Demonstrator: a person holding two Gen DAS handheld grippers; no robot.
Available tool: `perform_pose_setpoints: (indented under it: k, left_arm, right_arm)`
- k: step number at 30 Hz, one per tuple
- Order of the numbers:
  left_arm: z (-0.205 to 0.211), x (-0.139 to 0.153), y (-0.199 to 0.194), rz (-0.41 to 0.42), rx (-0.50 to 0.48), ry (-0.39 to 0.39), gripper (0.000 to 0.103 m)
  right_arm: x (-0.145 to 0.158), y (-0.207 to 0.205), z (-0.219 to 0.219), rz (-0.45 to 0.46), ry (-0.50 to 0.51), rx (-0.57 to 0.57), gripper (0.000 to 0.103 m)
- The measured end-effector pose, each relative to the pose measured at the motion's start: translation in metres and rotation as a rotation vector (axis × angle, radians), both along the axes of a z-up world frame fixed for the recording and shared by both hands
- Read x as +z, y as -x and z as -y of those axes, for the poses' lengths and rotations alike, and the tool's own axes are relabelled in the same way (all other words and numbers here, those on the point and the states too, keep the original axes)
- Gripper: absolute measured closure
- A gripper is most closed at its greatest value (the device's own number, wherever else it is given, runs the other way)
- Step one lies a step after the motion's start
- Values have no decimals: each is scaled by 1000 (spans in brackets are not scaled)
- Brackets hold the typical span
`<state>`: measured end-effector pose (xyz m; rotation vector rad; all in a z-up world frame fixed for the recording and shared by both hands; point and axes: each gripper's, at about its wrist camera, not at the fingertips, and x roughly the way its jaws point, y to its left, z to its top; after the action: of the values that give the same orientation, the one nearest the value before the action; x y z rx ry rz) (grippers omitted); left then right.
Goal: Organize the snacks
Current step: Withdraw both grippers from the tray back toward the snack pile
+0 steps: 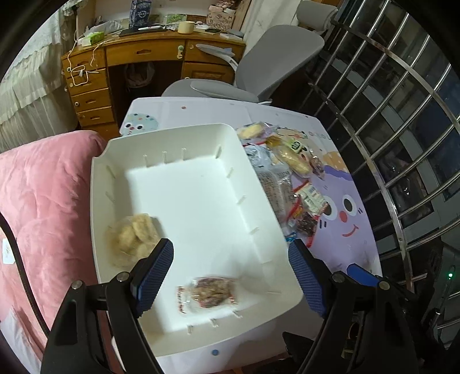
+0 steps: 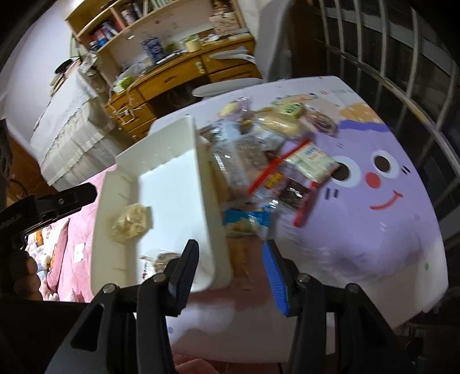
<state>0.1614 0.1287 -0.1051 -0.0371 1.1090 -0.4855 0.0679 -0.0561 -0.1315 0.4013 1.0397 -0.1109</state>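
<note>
snack pile point(image 2: 276, 161) motion-blurred, wrapper print unreadable

A lived-in bedroom at home, seen around a small folding table point(image 1: 339, 244) printed with a purple cartoon face. Behind the table stands a wooden desk point(image 1: 149, 54) with drawers, its top crowded with a mug point(image 1: 186, 27), tissue box point(image 1: 96, 36) and cables, and bookshelves point(image 2: 115, 23) rising above it. A grey office chair point(image 1: 276, 60) sits between the desk and the table. Left of the table lies a pink quilt point(image 1: 43, 195) on a bed; right of the table, steel window bars point(image 1: 402, 95) face darkness outside. On the table, a white plastic bin point(image 1: 201, 207) sits beside a pile of packaged snacks point(image 1: 290, 172).
</note>
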Motion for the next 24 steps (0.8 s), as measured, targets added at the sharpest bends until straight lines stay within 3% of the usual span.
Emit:
perform_pose_setpoints:
  k: [7, 10, 24]
  left_arm:
    - [31, -3, 10, -25, 19, 14, 22]
    - [48, -1, 14, -28, 30, 22, 16]
    - [131, -5, 24, -52, 152, 34, 15]
  right_arm:
    - [-5, 11, 28, -41, 18, -6, 48]
    - [-4, 11, 41, -49, 25, 17, 46]
    - [-4, -4, 118, -65, 62, 166, 39]
